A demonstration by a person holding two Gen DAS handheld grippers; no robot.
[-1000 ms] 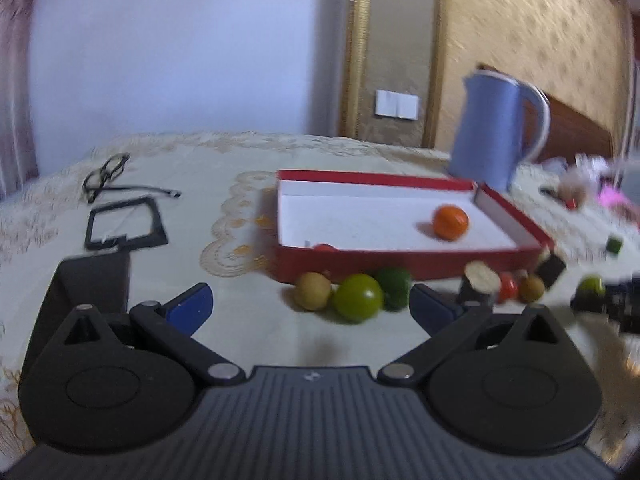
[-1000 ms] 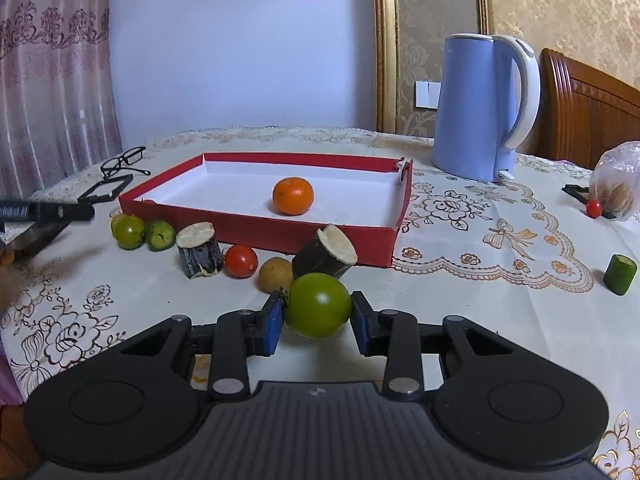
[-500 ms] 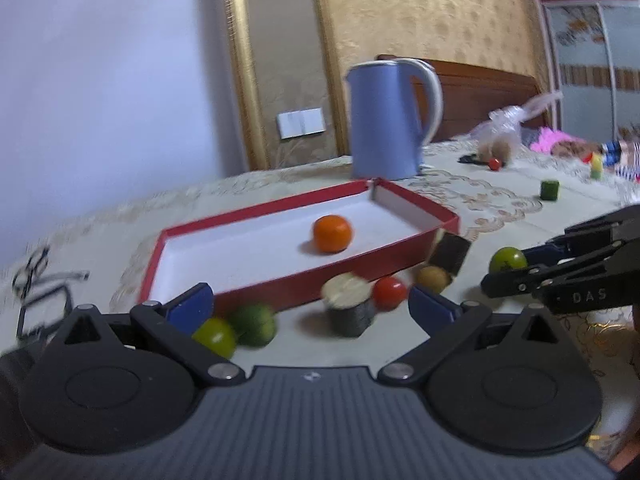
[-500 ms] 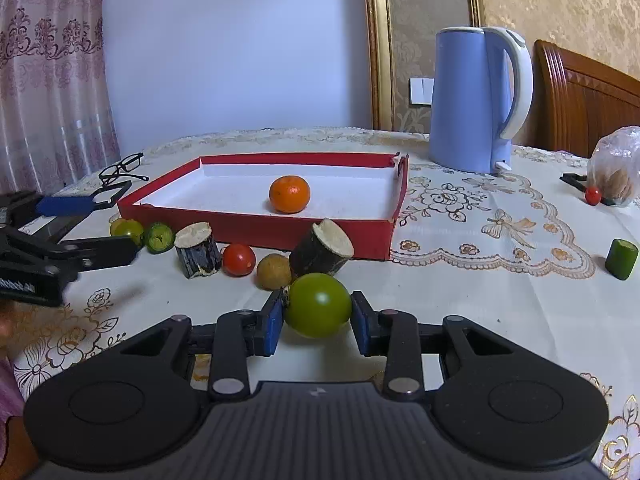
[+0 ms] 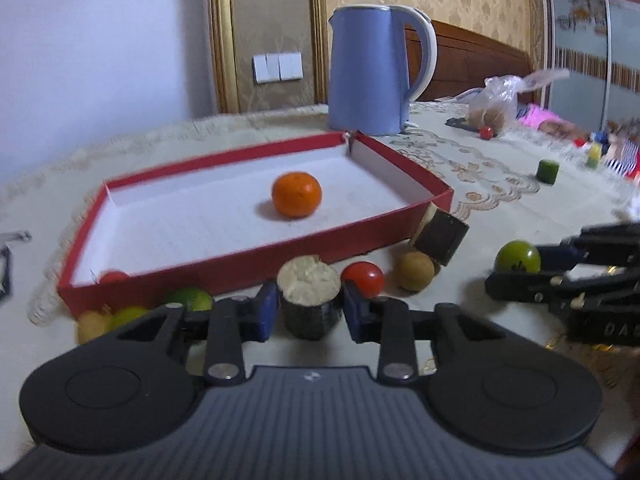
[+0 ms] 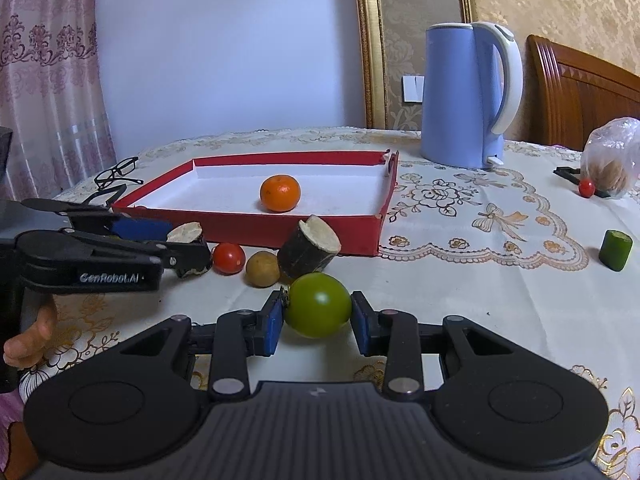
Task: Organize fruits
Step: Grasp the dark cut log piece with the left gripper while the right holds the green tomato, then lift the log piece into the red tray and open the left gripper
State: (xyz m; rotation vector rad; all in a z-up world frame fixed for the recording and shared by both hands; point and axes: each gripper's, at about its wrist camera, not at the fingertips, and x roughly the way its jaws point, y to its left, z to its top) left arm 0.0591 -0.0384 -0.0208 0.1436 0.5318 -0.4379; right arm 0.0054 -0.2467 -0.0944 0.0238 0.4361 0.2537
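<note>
L gripper (image 5: pixel 309 309) pinches cane stub (image 5: pixel 310 300) on table (image 6: pixel 460 288), just in front of red tray (image 5: pixel 240 256). R gripper (image 6: pixel 318 318) clamps green tomato (image 6: pixel 318 305) nearby. Orange (image 6: pixel 280 193) sits in tray.

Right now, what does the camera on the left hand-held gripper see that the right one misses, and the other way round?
Only the left view shows two small green fruits and a yellowish one at the red cardboard tray's near-left corner, plus a red fruit inside it.

Only the right view shows black-framed glasses and pink curtains.

Both show the orange tangerine in the tray, the blue kettle, the left hand-held gripper around a dark sugarcane chunk, and the right hand-held gripper gripping a green tomato.
</note>
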